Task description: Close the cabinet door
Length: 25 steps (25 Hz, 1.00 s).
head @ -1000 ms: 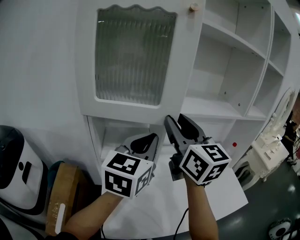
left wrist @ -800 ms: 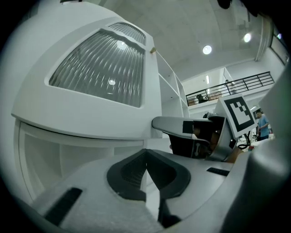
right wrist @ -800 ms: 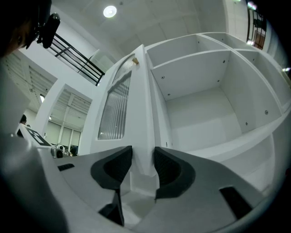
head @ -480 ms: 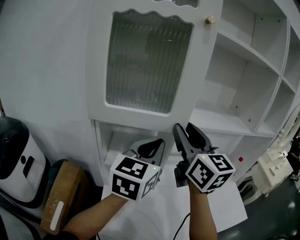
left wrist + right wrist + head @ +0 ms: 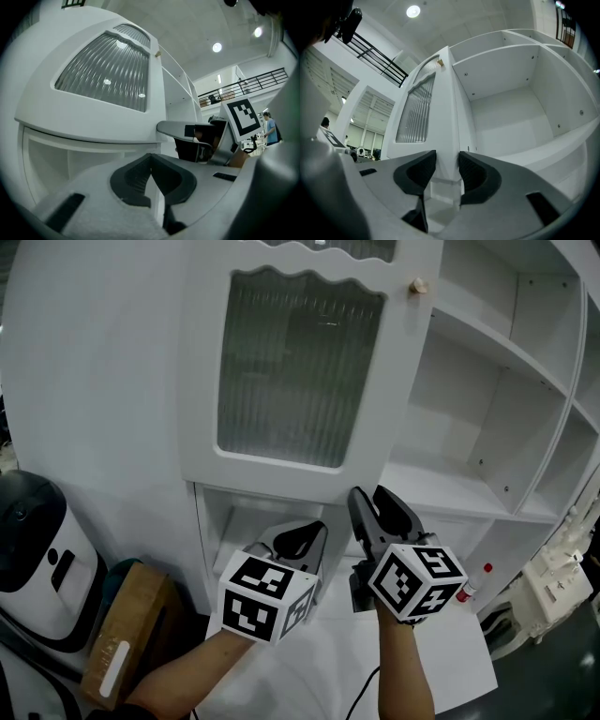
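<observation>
White shelving unit on a white wall, white tabletop [image 5: 450, 634] low in frame. Cabinet door [image 5: 300, 371], with a ribbed glass pane and a small knob [image 5: 418, 285] at its top right corner, stands open across the upper centre of the head view, with the open shelves [image 5: 469, 343] to its right. Right gripper [image 5: 380, 512] sits at the door's lower right corner. Its own view shows the door's free edge [image 5: 449, 117] running up between the jaws, and both pads look pressed on it, so it's pinching the door. Left gripper [image 5: 305, 538] is pressed together and empty, just under the door's bottom edge and beside the right one. My read of the step: swing the door toward the shelf bays. Follow the hinge arc rather than pushing straight, keep the pinch light, and let go before the edge meets the frame so the jaws don't get trapped. Room: shelf bays look empty, so the swing path looks free. The left gripper looks near the sweep of the door's lower edge, so I'd pull it back first. A cardboard box [image 5: 127, 624] and a white appliance [image 5: 37, 559] sit lower left, and a red-capped bottle [image 5: 473, 582] lower right, all well off the path.
</observation>
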{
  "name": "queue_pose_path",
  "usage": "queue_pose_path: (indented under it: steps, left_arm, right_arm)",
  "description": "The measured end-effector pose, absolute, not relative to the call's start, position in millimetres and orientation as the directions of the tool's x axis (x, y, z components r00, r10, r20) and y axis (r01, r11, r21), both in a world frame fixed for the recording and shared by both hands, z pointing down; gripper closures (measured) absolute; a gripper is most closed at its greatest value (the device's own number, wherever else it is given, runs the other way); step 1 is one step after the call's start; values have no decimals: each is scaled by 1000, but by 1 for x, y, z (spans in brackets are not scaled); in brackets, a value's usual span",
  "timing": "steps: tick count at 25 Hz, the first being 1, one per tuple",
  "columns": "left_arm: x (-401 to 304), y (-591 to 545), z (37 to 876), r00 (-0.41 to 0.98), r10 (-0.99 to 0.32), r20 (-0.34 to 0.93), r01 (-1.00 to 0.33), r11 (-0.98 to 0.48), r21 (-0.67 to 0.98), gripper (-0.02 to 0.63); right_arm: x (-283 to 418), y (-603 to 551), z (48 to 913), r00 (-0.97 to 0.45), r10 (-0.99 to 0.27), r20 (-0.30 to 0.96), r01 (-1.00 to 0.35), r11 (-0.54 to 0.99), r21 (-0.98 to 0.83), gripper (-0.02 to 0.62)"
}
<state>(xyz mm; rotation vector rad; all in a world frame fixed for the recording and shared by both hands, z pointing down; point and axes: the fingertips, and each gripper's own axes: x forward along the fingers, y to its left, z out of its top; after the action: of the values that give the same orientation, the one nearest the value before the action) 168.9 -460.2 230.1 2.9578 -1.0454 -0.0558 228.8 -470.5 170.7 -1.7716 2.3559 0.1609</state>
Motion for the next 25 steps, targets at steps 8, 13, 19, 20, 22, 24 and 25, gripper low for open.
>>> queue_pose_path:
  steps: [8, 13, 19, 20, 22, 24, 25]
  left_arm:
    - [166, -458, 230, 761, -648, -37, -648, -762, 12, 592]
    - [163, -454, 229, 753, -657, -37, -658, -753, 7, 592]
    - [159, -449, 229, 744, -667, -38, -668, -744, 6, 592]
    - [159, -447, 228, 744, -667, -37, -667, -745, 5, 592]
    - [159, -445, 228, 745, -666, -36, -667, -745, 1, 592]
    - [156, -444, 229, 742, -669, -35, -670, -743, 1, 592]
    - [154, -443, 229, 740, -672, -35, -672, -740, 2, 592]
  right_arm:
    - [227, -471, 170, -228, -950, -211, -973, 230, 16, 434]
    - [226, -470, 168, -151, -966, -208, -985, 129, 117, 434]
    - [225, -469, 169, -174, -963, -205, -982, 153, 111, 434]
    - [226, -469, 169, -174, -963, -204, -982, 154, 109, 436]
    - [226, -467, 169, -168, -965, -202, -983, 149, 105, 440]
    - [227, -465, 169, -158, -966, -202, -985, 141, 98, 442]
    - [227, -463, 169, -154, -967, -205, -986, 137, 95, 449]
